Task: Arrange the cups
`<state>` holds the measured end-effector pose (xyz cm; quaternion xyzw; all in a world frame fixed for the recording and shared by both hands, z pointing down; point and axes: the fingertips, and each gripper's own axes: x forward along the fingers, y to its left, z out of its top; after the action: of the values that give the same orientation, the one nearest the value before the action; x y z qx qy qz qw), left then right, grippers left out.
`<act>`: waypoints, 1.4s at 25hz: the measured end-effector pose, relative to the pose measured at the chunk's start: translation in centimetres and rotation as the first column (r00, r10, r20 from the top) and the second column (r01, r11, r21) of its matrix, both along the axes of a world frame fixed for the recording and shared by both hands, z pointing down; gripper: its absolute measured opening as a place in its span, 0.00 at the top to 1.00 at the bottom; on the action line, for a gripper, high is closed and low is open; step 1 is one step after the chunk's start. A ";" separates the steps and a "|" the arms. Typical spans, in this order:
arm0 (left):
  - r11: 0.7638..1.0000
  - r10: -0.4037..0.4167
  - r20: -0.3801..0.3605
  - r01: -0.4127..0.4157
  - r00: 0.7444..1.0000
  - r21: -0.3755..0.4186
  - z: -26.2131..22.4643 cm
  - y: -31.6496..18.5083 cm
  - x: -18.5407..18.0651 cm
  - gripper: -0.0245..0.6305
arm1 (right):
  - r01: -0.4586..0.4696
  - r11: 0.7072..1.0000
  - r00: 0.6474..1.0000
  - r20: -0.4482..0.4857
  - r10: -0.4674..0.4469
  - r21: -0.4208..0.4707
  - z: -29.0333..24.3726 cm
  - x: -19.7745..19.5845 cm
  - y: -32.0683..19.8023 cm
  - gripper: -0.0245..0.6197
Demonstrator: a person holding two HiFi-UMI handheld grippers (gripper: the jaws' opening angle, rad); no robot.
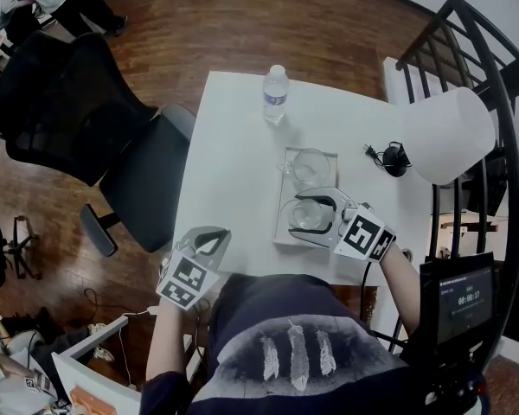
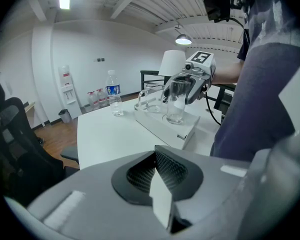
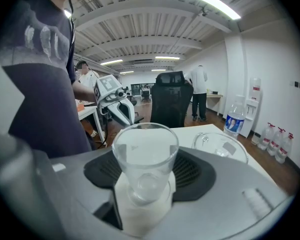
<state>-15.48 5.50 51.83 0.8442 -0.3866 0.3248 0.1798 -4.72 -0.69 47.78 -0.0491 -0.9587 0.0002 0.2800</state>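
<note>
A clear glass cup (image 1: 308, 215) (image 3: 145, 156) (image 2: 176, 101) stands at the near end of a white tray (image 1: 284, 228) (image 2: 159, 127). My right gripper (image 1: 315, 212) (image 3: 145, 186) is shut on it, one jaw curving round each side. A second glass cup (image 1: 311, 168) (image 3: 220, 147) (image 2: 151, 98), this one with a handle, sits at the tray's far end. My left gripper (image 1: 209, 245) (image 2: 162, 191) is shut on nothing and hovers by the table's near left edge, apart from the tray.
A water bottle (image 1: 275, 93) (image 2: 113, 99) (image 3: 235, 121) stands at the far side of the white table (image 1: 233, 171). A white lamp shade (image 1: 450, 132) and a black plug (image 1: 394, 158) are at the right. A black office chair (image 1: 78, 111) is to the left.
</note>
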 end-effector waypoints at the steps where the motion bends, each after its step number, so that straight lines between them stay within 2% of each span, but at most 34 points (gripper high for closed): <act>1: 1.000 0.001 0.001 -0.001 1.000 0.002 -0.1 -0.1 0.0 0.94 | 0.002 1.000 1.000 0.000 -0.002 -0.001 0.0 0.0 0.0 0.52; 31: 0.999 0.031 0.015 -0.032 0.999 0.014 -1.0 -0.8 0.7 0.94 | -0.038 0.999 0.993 0.110 0.036 0.015 -4.7 0.9 -0.2 0.52; 33: 0.999 0.030 0.015 -0.030 0.999 0.016 -1.0 -0.8 0.7 0.94 | -0.047 0.999 0.988 0.144 0.047 0.000 -5.2 0.7 -0.3 0.52; 35: 0.999 0.027 0.015 -0.027 1.000 0.019 -1.0 -0.8 0.6 0.94 | -0.069 0.997 0.976 0.206 0.074 -0.032 -6.5 0.5 -0.7 0.45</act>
<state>-14.85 4.73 50.80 0.8486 -0.3795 0.3300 0.1644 -4.26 -1.41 41.31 -0.0178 -0.9837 0.0169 0.1781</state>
